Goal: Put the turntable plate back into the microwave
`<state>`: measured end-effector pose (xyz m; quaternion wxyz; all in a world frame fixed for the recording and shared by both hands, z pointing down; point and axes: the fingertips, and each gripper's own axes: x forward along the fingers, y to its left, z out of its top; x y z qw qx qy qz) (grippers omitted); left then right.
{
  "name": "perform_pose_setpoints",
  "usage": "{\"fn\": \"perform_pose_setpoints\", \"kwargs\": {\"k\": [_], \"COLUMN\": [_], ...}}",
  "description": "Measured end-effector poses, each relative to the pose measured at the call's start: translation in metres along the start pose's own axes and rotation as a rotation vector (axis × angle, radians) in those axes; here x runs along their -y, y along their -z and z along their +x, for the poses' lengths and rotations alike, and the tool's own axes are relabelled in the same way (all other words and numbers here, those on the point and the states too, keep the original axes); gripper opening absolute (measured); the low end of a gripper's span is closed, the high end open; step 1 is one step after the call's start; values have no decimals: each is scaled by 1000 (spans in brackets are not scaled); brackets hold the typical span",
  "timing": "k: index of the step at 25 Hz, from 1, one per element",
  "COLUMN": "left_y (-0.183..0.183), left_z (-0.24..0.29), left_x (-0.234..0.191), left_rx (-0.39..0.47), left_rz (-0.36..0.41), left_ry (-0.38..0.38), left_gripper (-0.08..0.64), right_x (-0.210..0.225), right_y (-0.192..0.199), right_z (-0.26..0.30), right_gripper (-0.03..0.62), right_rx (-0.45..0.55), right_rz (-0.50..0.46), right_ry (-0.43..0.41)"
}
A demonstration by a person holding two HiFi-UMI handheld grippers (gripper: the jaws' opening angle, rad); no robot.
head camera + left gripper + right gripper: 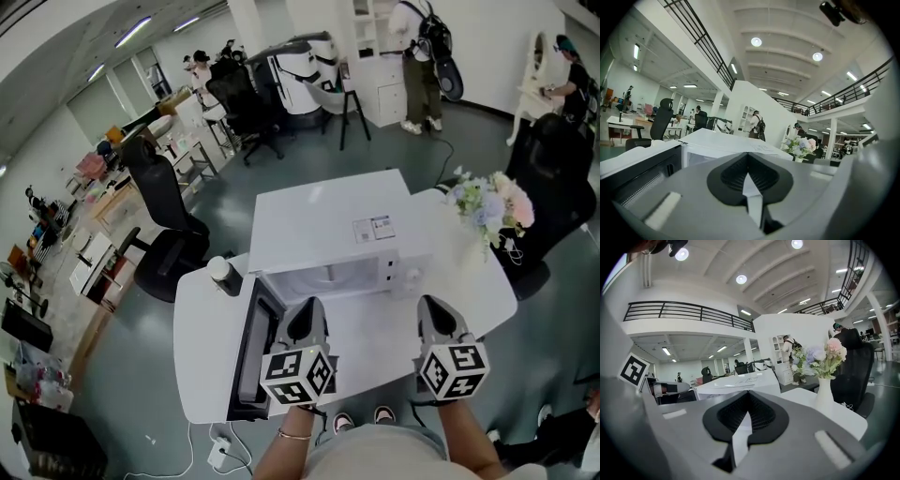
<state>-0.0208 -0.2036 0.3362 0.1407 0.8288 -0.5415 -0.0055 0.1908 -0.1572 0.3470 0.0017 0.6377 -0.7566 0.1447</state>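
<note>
While the microwave [328,220] stands open on the white tabletop [375,352], both claws hover in front of it with nothing in them.

The left claw [307,314] has its jaws pressed together, tips meeting on empty air just before the cavity mouth. The right claw [433,309] is likewise pressed together and empty, below the control panel side. The door [251,347] hangs swung out to the left. I cannot pick out the turntable plate for certain; only the pale cavity floor shows through the opening. A vase of flowers [492,206] stands at the tabletop's right end, and a dark capped container [222,274] stands by the door hinge.
</note>
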Motion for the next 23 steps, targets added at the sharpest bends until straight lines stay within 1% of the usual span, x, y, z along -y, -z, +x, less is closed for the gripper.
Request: {"fn": "perform_pose_setpoints", "kwargs": {"k": [5, 15, 23], "left_y": [6, 16, 13], "left_z": [-1, -2, 0], "left_x": [-2, -6, -8], "left_rx": [-11, -37, -35], "left_rz": [-18, -18, -24], "left_ry": [-6, -24, -27], "left_gripper": [0, 0, 0], "right_x": [3, 4, 3], "right_y": [3, 7, 5], "right_z": [-3, -4, -2], "right_gripper": [9, 9, 9], "right_rx": [-12, -29, -33], "right_rz": [-2, -17, -20], "right_ry": [6, 12, 15]}}
